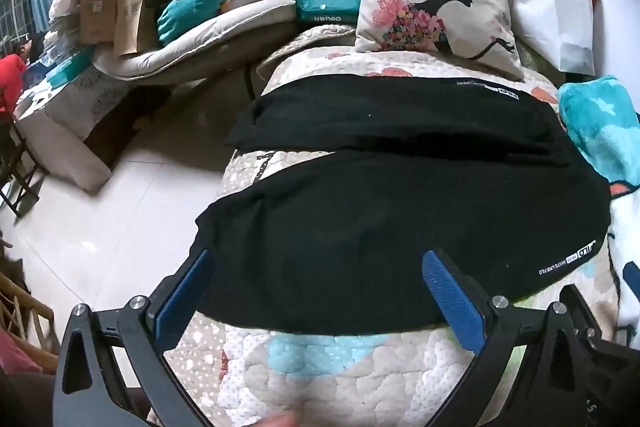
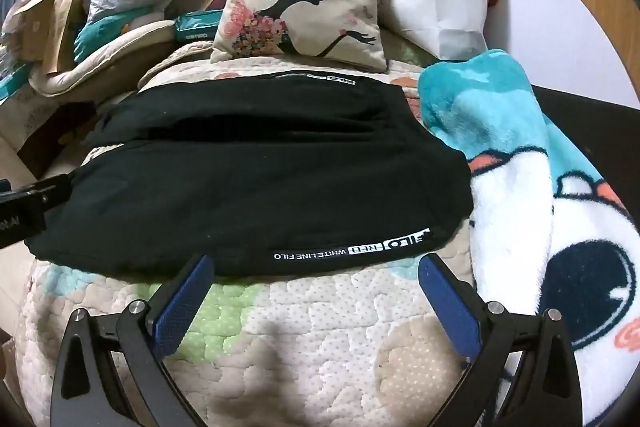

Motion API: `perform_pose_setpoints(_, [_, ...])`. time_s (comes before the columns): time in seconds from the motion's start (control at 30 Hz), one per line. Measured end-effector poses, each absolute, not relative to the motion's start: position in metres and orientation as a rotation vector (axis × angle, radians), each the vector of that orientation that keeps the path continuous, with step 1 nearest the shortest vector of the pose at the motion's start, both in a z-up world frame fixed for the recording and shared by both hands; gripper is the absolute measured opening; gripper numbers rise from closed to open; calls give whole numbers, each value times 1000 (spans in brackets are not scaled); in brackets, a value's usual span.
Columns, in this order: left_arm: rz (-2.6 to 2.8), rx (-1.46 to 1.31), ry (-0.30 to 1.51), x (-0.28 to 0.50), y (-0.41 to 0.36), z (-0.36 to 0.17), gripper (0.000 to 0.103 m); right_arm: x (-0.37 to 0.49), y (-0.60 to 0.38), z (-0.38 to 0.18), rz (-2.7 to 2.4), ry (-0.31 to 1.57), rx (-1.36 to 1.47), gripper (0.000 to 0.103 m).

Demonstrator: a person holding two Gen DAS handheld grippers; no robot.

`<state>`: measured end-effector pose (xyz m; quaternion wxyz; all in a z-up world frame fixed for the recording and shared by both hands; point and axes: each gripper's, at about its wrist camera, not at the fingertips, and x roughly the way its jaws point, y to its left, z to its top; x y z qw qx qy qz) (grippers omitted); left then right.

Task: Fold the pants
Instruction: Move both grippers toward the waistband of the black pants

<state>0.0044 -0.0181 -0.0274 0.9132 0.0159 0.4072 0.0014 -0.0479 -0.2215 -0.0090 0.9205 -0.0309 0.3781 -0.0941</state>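
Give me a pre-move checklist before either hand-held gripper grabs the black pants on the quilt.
1. Left hand-held gripper open: ok, jaws wide, nothing pinched.
2. Right hand-held gripper open: ok, jaws wide, nothing held.
3. Black pants spread flat on the quilt, both legs side by side: ok.
4. Near edge of the pants reachable: ok, it lies just ahead of both grippers' fingertips.
5. Teal blanket free of the pants: not ok, it lies against their right end.
6. Printed cushion off the pants: ok, it sits beyond the far leg.
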Motion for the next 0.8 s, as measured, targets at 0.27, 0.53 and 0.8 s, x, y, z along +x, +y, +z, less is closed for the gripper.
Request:
perform_pose_setpoints(0.27, [-2,31,846,4,-19,-30,103,-46,-211,-8,-203,776,-78,103])
perform_pose_setpoints(0.53, [-19,52,857,1,-24,-34,103,-46,-209,-12,-200,787,-74,103])
perform_pose_setpoints(0.8, [-20,66,867,0,-26,-38,103,-45,-211,-14,-207,796,-67,103])
